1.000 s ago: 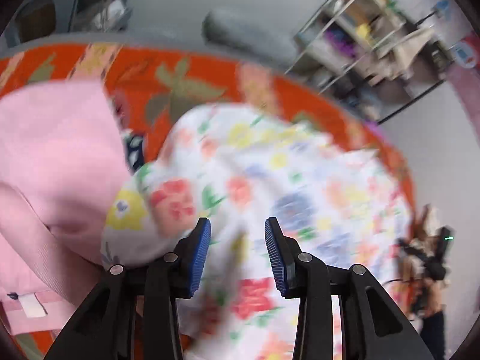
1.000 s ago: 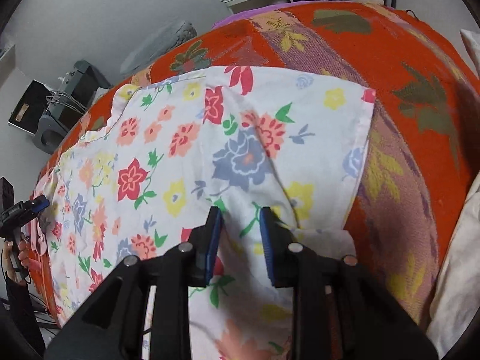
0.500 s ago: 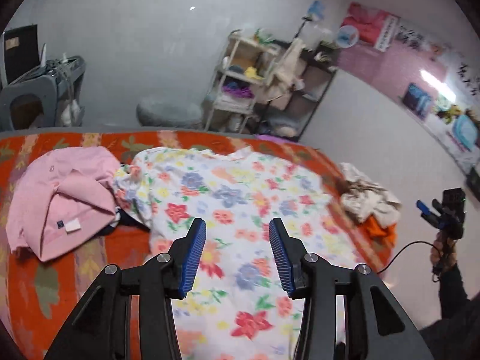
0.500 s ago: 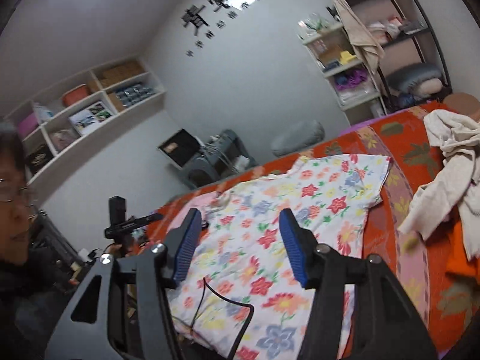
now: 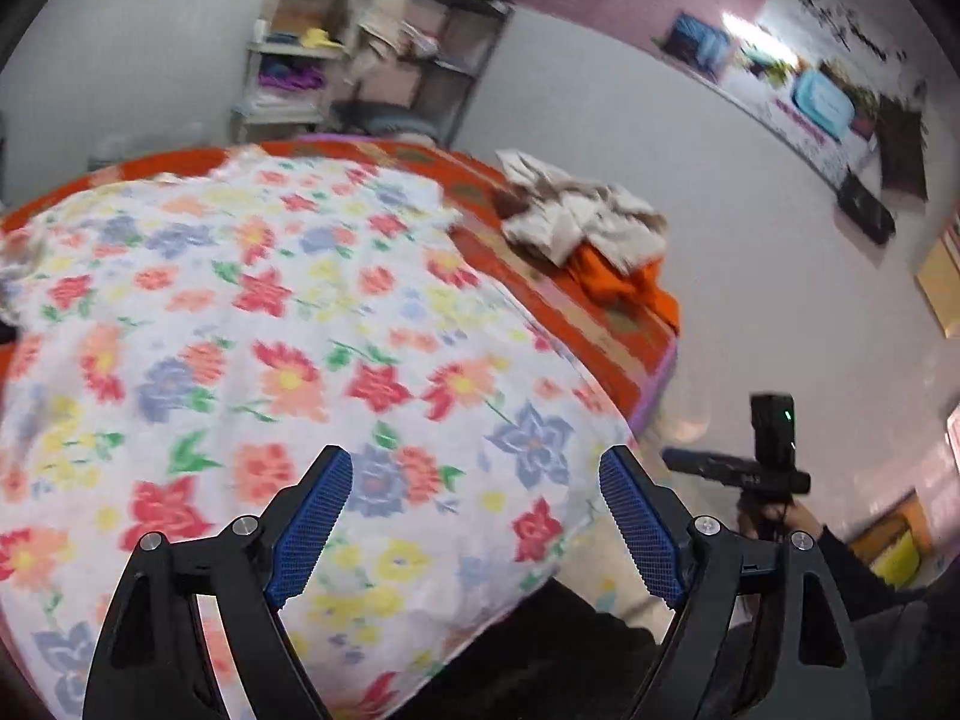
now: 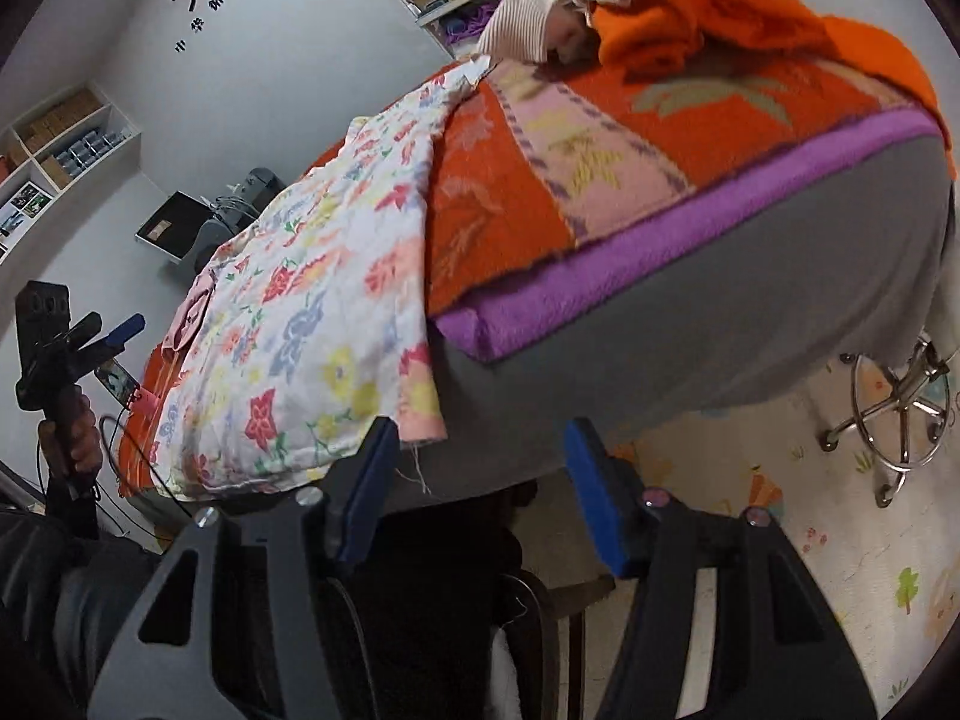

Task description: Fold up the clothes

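- Floral garment (image 5: 288,324) lies spread flat on the bed (image 5: 606,330), covering most of the orange blanket (image 6: 600,144); near hem hangs over the bed's front edge.
- Left claw (image 5: 474,516): fingers wide apart, nothing between them, hovering above the garment's near part, not touching it.
- Pink garment (image 6: 192,312) pokes out at the floral one's far-left side in the right wrist view.
- Right of the floral garment, well apart from it: crumpled beige clothes (image 5: 576,216) on top of an orange piece (image 5: 624,282), near the bed's far-right corner.
- Right claw (image 6: 480,486): fingers wide apart, empty, low, off the bed's front edge, just beside the garment's hanging corner (image 6: 420,414); no contact visible.
- Purple layer (image 6: 660,252) shows under the blanket at the bed edge.
- Stool base (image 6: 894,414) on the patterned floor mat, far right.
- Shelf (image 5: 354,54) against the back wall.
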A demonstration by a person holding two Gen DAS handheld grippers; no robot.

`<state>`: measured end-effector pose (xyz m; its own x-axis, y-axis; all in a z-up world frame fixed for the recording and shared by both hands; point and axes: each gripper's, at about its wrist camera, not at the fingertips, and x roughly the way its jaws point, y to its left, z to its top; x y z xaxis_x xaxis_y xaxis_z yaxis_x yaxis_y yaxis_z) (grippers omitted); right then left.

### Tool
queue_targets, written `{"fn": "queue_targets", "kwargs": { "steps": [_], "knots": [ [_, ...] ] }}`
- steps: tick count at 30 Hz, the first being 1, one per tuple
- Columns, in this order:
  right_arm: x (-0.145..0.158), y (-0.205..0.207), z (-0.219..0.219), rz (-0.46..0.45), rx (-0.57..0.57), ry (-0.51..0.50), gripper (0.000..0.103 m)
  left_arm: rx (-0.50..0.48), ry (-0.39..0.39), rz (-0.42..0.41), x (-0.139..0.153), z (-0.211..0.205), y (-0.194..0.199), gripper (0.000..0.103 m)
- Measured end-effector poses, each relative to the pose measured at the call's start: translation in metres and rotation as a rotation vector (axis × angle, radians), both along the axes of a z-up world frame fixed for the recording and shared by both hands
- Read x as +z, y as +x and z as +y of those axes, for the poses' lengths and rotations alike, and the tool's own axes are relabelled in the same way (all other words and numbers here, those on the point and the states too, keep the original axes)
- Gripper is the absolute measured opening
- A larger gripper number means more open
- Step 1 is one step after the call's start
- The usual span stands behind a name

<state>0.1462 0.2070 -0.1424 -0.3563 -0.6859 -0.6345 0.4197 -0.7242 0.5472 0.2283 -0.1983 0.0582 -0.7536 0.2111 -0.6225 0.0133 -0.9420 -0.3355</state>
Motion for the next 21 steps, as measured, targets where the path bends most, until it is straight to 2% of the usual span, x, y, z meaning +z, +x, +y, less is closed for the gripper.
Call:
{"fn": "queue_targets", "kwargs": {
  "steps": [2,7,8,9,11,16,18,20,21],
  "knots": [
    [-0.012,-0.001,-0.009,-0.01,0.006,-0.025,0.059,-0.058,0.011,-0.03,-0.015,0.026,-0.013,0.085],
    [-0.01,-0.007,-0.023,-0.029,0.05,-0.094,0.058,-0.202,0.037,-0.106,-0.052,0.09,-0.046,0.085],
    [-0.01,-0.008,-0.026,-0.033,0.059,-0.107,0.049,-0.231,0.043,-0.121,-0.059,0.102,-0.052,0.085],
    [-0.01,-0.009,-0.029,-0.037,0.068,-0.121,0.025,-0.26,0.048,-0.137,-0.067,0.115,-0.059,0.085],
    [-0.011,-0.011,-0.029,-0.047,0.072,-0.129,0.005,-0.245,0.067,-0.152,-0.071,0.109,-0.062,0.085],
    [0.017,-0.009,-0.03,0.001,0.079,-0.088,0.004,-0.187,0.172,-0.18,-0.08,0.072,-0.066,0.085],
    [0.04,-0.003,-0.048,0.079,0.134,0.016,0.005,-0.173,0.209,-0.196,-0.077,0.058,-0.079,0.085],
    [0.06,0.002,-0.067,0.142,0.192,0.106,0.005,-0.142,0.187,-0.201,-0.064,0.044,-0.105,0.085],
    [0.062,0.002,-0.071,0.15,0.213,0.115,0.005,-0.118,0.148,-0.202,-0.056,0.037,-0.123,0.085]
  ]
}}
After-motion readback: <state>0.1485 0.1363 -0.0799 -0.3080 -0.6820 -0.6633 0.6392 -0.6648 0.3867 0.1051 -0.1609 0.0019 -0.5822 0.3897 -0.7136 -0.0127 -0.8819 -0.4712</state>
